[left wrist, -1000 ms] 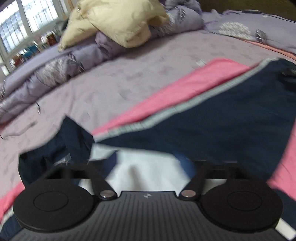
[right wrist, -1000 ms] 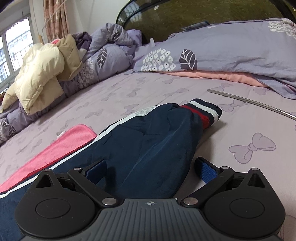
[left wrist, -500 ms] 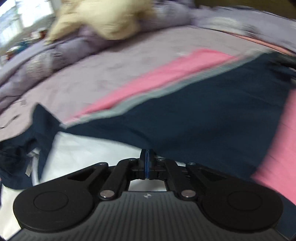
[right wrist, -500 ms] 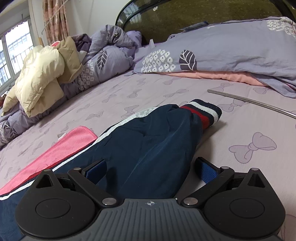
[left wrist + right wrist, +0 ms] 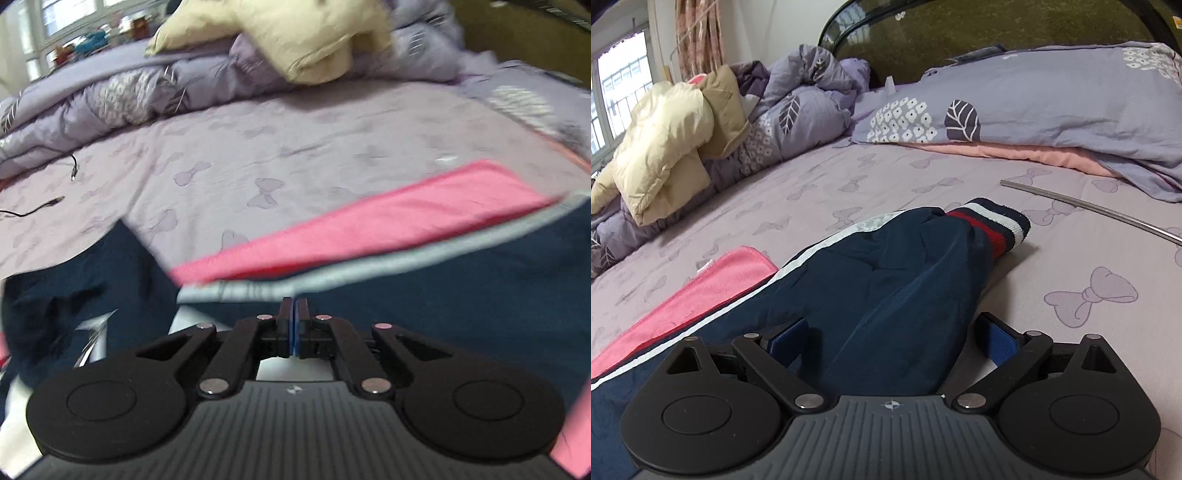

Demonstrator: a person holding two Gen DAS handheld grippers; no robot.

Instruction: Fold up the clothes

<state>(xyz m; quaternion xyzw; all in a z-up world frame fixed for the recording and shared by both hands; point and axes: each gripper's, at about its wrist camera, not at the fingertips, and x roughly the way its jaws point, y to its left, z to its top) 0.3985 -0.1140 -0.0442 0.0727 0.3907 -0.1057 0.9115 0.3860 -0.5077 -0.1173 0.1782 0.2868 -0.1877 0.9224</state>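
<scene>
While the left hand-held gripper (image 5: pixel 294 325) sits clenched at the navy jacket (image 5: pixel 879 295) near its grey trim, the right hand-held gripper (image 5: pixel 892 338) straddles the sleeve, jaws just closing slightly, pads not yet pressing. Jacket lies on the bed (image 5: pixel 923 199) over a pink cloth (image 5: pixel 369 229). Next: pinch sleeve, fold inward. No containers visible.

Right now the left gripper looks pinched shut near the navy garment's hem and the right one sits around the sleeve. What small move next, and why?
Probably close the right gripper. Its jaws stand wide on either side of the navy sleeve, have just begun closing, and the pads do not yet press it. The left gripper is shut at the grey-trimmed edge, though blur hides whether cloth is pinched. Both ends need holding before the fold over the pink towel.
</scene>
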